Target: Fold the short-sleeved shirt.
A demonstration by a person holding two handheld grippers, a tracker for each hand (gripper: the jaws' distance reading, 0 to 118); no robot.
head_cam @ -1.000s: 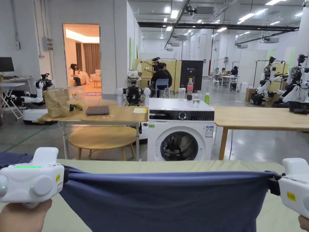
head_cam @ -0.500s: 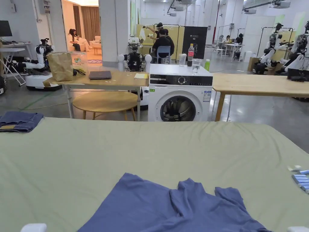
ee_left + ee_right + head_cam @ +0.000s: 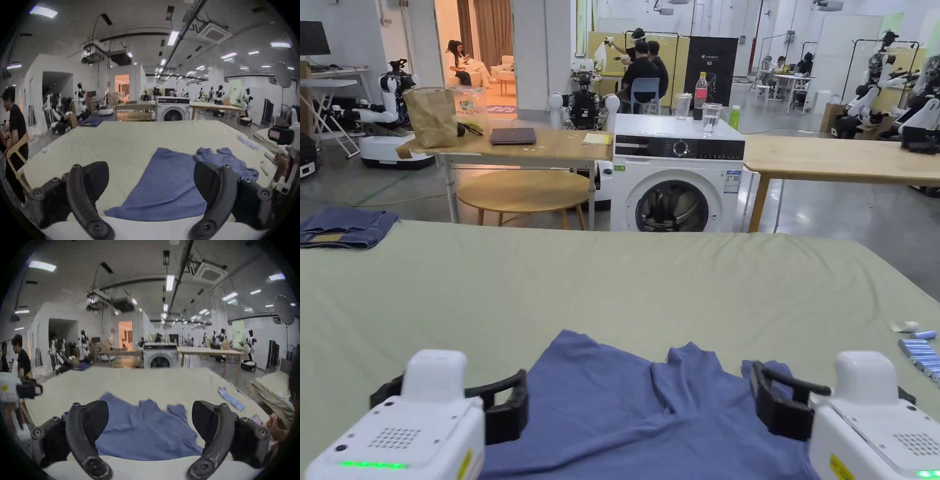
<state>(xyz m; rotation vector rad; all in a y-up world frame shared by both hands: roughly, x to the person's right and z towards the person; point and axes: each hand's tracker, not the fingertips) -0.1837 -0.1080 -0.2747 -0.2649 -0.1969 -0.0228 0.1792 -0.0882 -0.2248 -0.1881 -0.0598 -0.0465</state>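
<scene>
The blue short-sleeved shirt (image 3: 625, 412) lies on the pale green table (image 3: 612, 281), rumpled at its far end, where folds and a sleeve bunch up. My left gripper (image 3: 450, 384) hovers over the shirt's near left part with its jaws wide apart and nothing between them. My right gripper (image 3: 831, 387) hovers over the near right part, also open and empty. In the left gripper view the shirt (image 3: 162, 186) spreads out beyond the open left gripper (image 3: 151, 167). In the right gripper view the shirt (image 3: 146, 431) lies past the open right gripper (image 3: 150, 405).
Folded denim (image 3: 344, 226) sits at the table's far left corner. Several small blue items (image 3: 919, 353) lie near the right edge. Beyond the table stand a washing machine (image 3: 675, 181) and wooden tables (image 3: 837, 159). A person (image 3: 14, 129) stands off to the left.
A second ago both grippers held the shirt stretched up between them. It now lies let go on the table, and both grippers are open above its near part. The head camera tilted down.
</scene>
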